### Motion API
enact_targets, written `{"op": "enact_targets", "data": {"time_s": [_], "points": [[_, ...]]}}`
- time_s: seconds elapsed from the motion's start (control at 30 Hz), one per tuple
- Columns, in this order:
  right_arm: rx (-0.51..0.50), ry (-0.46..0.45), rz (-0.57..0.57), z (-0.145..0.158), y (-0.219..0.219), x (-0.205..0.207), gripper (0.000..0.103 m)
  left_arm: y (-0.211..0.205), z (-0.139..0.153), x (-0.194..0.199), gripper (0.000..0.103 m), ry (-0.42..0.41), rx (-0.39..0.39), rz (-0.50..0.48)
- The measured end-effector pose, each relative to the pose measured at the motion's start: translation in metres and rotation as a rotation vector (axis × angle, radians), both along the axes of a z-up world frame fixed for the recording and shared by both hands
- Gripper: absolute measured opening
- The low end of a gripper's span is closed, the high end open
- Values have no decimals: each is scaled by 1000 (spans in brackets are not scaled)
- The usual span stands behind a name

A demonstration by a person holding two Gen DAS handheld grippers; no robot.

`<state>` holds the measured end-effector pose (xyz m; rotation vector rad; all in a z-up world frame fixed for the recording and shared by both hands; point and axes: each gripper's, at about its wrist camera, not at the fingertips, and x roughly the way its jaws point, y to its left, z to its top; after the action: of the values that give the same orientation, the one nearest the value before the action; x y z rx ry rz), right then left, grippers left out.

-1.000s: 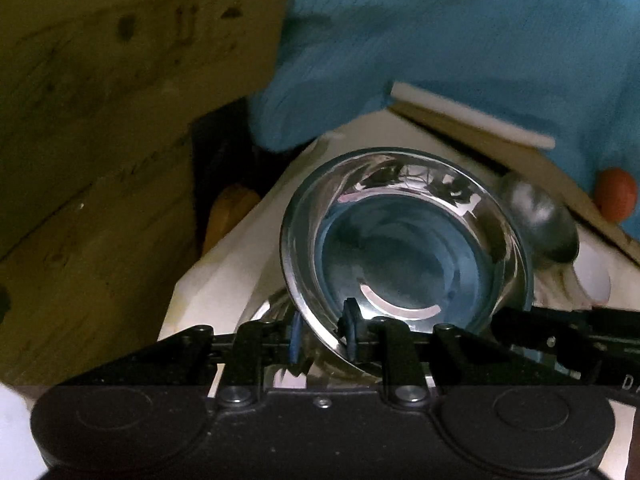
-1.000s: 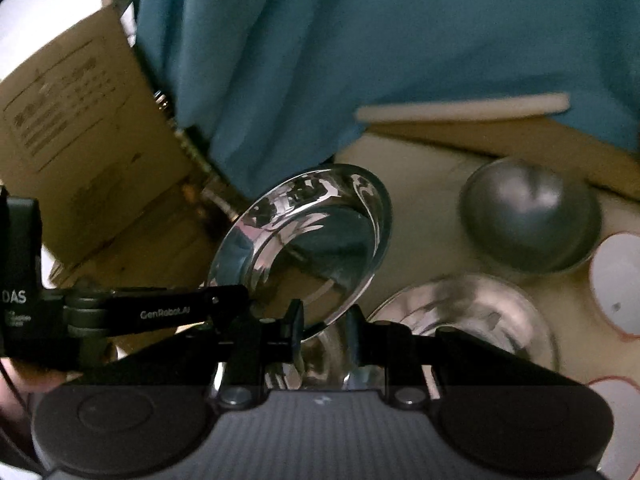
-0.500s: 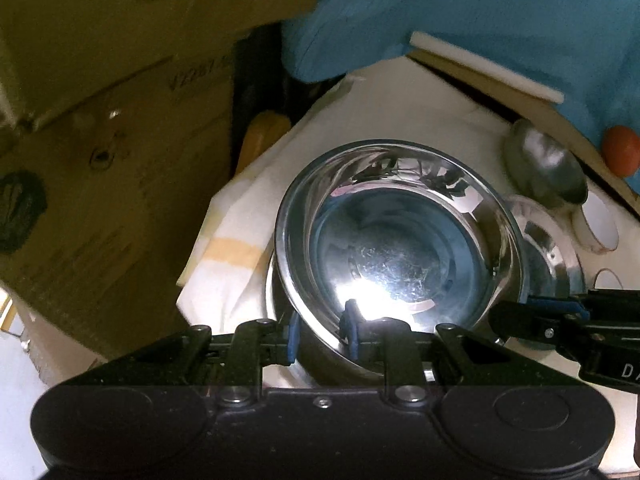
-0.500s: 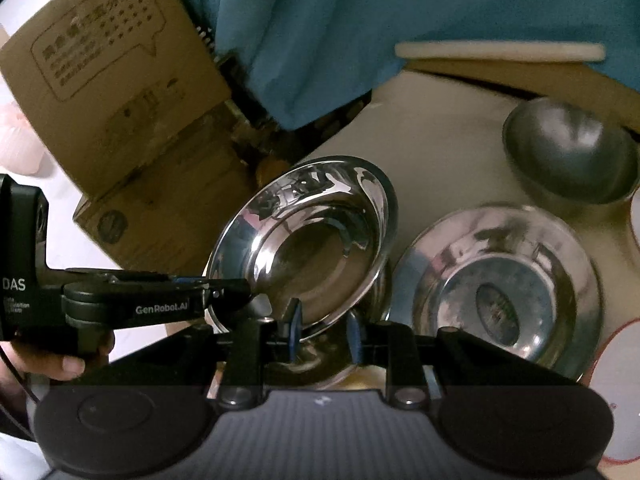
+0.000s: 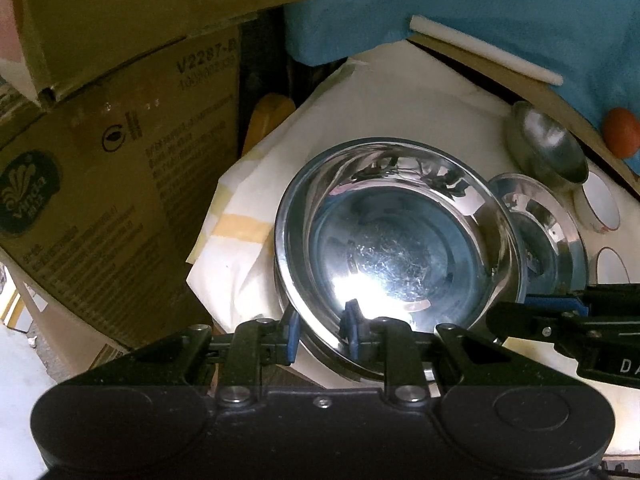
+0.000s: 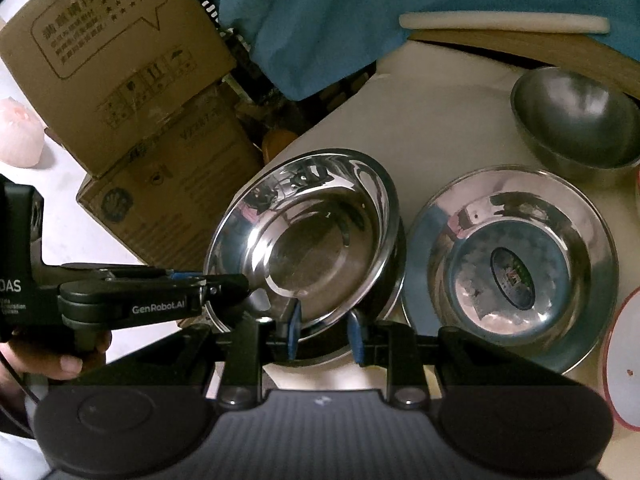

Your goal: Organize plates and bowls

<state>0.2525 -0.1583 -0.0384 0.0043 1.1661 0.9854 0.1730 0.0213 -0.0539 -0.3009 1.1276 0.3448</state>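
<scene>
Left gripper (image 5: 322, 330): blue-padded fingers pinch the near rim of a shiny steel bowl (image 5: 394, 248), one pad outside the wall, one inside. From the right wrist view the same gripper (image 6: 224, 282) reaches in from the left and meets the bowl's left rim.

Right gripper (image 6: 324, 332): fingers straddle the near rim of the same steel bowl (image 6: 308, 244), one pad on each side of the wall; whether they press the metal or merely bracket it cannot be told. From the left wrist view this gripper (image 5: 508, 314) enters from the right and meets the bowl's right edge.

Steel bowl: sits tilted, nested in a second steel vessel whose rim shows beneath it, on the pale cloth-covered table (image 5: 400, 96).

Wide-rimmed steel dish (image 6: 512, 268): just right of the held bowl, flat on the table, an oval label inside its base. Also visible in the left view (image 5: 548, 232).

Matte steel bowl (image 6: 576, 120): beyond the wide-rimmed dish, near the table's back edge; in the left view (image 5: 548, 148).

White plate, red rim (image 6: 624, 360): at the far right edge, partly out of frame, near the dish.

Surroundings: stacked cardboard boxes (image 5: 108, 152) to the left of the table; blue cloth (image 6: 340, 12) hanging behind; a white rod (image 6: 504, 24) along the back.
</scene>
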Motion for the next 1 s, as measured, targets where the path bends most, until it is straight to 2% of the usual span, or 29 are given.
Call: {"op": "enact_targets", "data": {"time_s": [0.53, 0.83, 0.93, 1.0], "points": [[-48, 84, -13, -13, 8, 10, 32, -6, -3, 4, 28, 64, 22, -74], [-81, 61, -14, -15, 10, 10, 36, -8, 3, 4, 29, 77, 97, -96], [-81, 53, -12, -13, 8, 9, 48, -10, 9, 5, 32, 62, 123, -100], [-79, 42, -19, -11, 5, 9, 56, -12, 14, 8, 45, 47, 150, -113]]}}
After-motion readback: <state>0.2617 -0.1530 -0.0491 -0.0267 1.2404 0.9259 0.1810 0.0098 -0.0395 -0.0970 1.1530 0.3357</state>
